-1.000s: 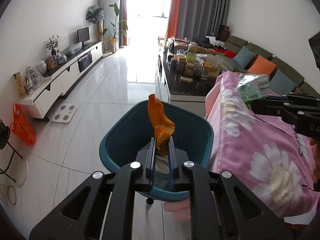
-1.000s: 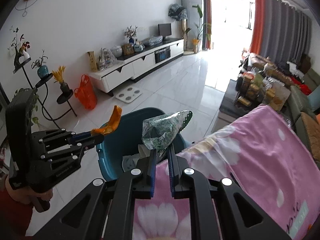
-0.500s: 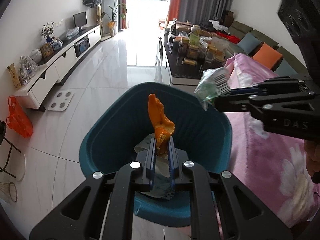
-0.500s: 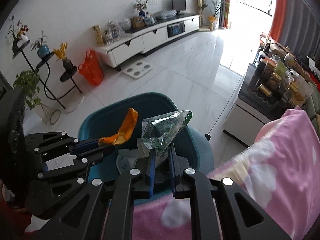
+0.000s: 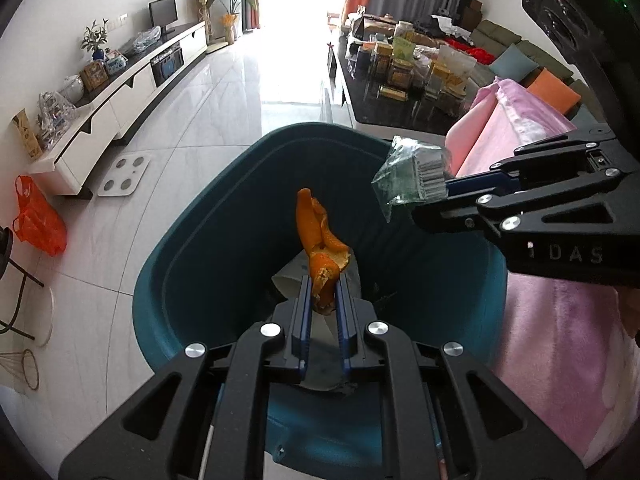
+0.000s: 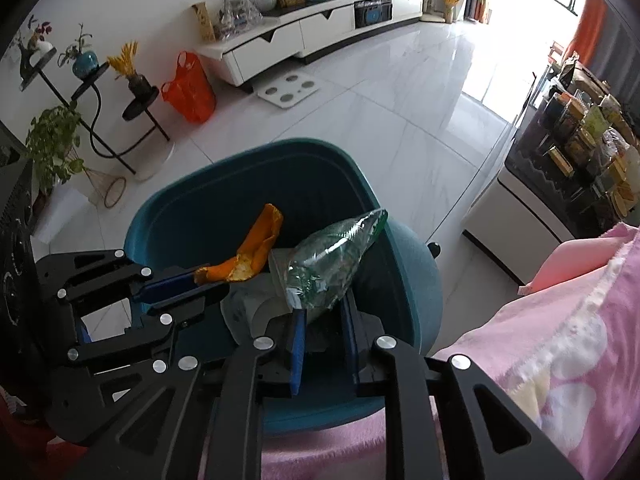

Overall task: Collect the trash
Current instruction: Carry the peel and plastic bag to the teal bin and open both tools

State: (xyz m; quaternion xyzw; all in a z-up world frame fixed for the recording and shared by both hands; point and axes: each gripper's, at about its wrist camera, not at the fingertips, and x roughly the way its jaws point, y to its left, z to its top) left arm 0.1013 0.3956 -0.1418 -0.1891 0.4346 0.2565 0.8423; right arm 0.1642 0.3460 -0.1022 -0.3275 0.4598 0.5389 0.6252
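Observation:
A teal trash bin stands on the floor beside the pink-covered table. My left gripper is shut on an orange peel and holds it over the bin's opening. My right gripper holds a green clear plastic wrapper over the bin; its jaws stand slightly parted with the wrapper resting between them. Paper trash lies inside the bin.
A pink flowered cloth covers the table on the right. A dark coffee table crowded with jars stands behind the bin. A white TV cabinet, an orange bag and a plant stand line the left wall.
Both grippers have moved from beside the table to above the bin's opening. The right gripper's jaws have parted a little around the wrapper.

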